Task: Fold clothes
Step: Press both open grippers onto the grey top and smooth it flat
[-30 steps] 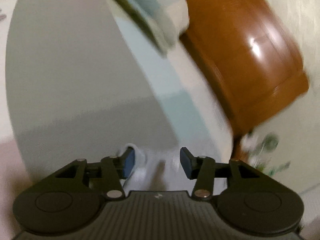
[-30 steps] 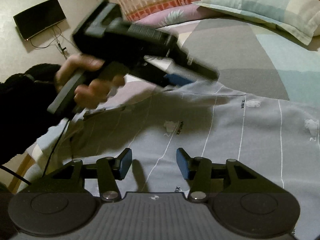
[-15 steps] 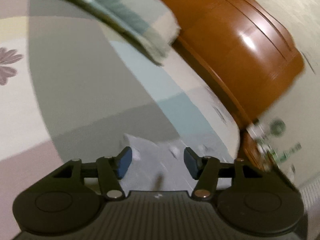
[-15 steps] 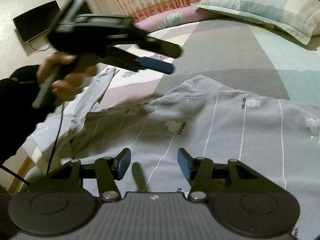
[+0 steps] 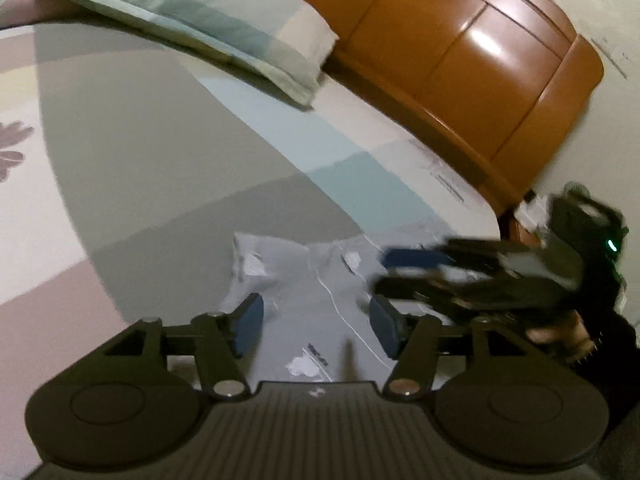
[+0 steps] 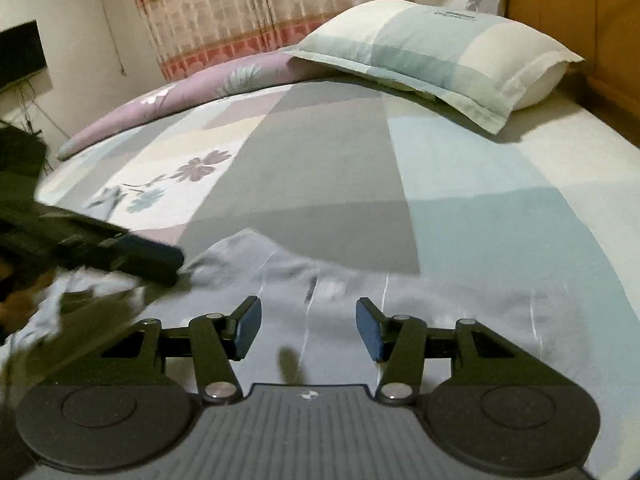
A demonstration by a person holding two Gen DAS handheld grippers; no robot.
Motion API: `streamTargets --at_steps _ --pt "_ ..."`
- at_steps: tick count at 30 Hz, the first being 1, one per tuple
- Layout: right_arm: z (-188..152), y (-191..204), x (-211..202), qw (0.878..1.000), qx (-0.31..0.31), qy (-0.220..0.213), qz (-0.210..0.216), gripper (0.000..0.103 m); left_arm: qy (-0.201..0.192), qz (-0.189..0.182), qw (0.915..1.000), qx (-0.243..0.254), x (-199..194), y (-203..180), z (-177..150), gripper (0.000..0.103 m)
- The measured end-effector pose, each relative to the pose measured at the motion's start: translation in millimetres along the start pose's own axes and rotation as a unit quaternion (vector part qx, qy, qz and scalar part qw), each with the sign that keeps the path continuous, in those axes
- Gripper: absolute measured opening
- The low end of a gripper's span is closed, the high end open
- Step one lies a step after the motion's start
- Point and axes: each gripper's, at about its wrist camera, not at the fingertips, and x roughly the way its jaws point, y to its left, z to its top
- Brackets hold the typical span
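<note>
1. One garment [image 6: 360, 292] lies flat on the bed [image 6: 328, 168]; one pillow [image 6: 432, 48].
2. Two grippers, left [image 5: 316, 322] and right [image 6: 308, 326], jaws spread, empty, above the garment.
3. Only the left view shows the headboard [image 5: 460, 60]; only the right, a curtain [image 6: 248, 4].

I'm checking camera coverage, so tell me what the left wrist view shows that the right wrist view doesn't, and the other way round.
Only the left wrist view shows the right gripper from outside and the orange wooden headboard broadly. Only the right wrist view shows the patterned curtain, the dark screen on the wall and the left gripper from outside. Both show the grey striped garment on the patchwork bedsheet, and the pillow.
</note>
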Motion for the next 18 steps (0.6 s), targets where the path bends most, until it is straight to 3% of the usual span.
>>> streamTargets --at_steps 2,3,5,8,12,15,18 --pt "0 -4 20 1.000 -0.004 0.019 -0.019 0.057 0.009 0.027 0.9996 -0.006 10 9 -3 0.055" --pt "-1 -4 24 0.999 -0.008 0.014 -0.028 0.057 0.004 0.022 0.9996 -0.017 8 13 -2 0.054" --pt "-1 1 17 0.999 -0.010 0.012 -0.037 0.057 -0.001 0.022 0.9991 -0.037 2 15 3 0.053" --pt "-6 11 -1 0.999 -0.008 0.010 -0.037 0.059 -0.020 0.034 0.9991 -0.016 -27 2 2 0.058" --pt "-25 33 -24 0.999 -0.015 0.025 -0.013 0.061 -0.007 0.036 0.9993 -0.001 -52 -22 -26 0.064" --pt "-36 46 -24 0.998 -0.020 0.047 -0.021 0.061 0.025 0.064 0.9965 -0.048 -56 -18 -60 0.065" --pt "-39 52 -33 0.998 -0.015 0.049 -0.029 0.062 0.010 0.076 0.9942 -0.076 -66 -17 -79 0.067"
